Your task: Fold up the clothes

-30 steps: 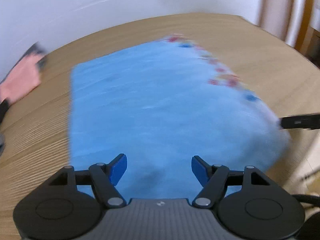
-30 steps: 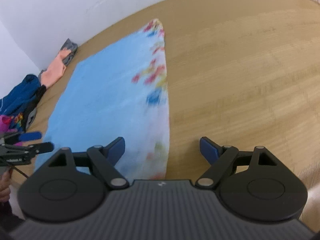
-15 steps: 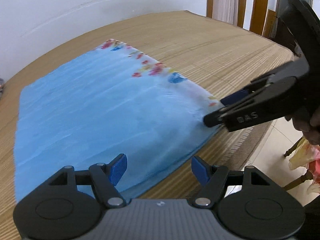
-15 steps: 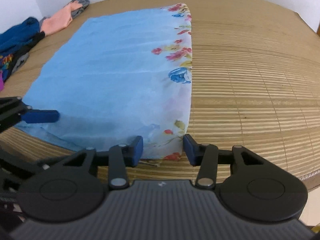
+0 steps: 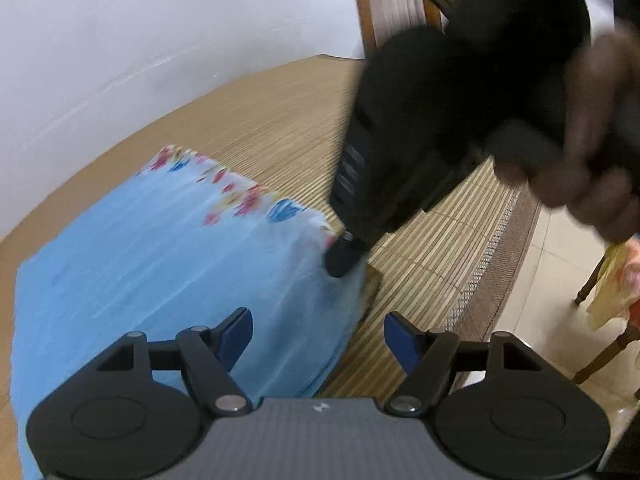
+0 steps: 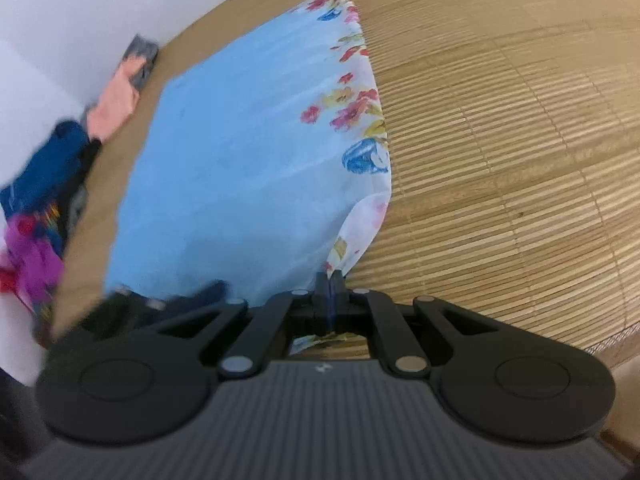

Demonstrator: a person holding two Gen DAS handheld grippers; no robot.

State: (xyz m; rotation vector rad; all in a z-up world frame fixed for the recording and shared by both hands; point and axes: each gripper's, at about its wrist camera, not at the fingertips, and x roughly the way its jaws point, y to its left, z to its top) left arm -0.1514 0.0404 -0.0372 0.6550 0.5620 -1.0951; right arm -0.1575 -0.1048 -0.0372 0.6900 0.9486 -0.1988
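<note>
Black grippers (image 5: 318, 334), blue-padded fingers (image 5: 400, 338) (silver pivot screws), ribbed grey housings.

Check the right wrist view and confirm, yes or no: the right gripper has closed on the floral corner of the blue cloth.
Yes: the right gripper is shut, pinching the blue cloth at its floral corner.
</note>
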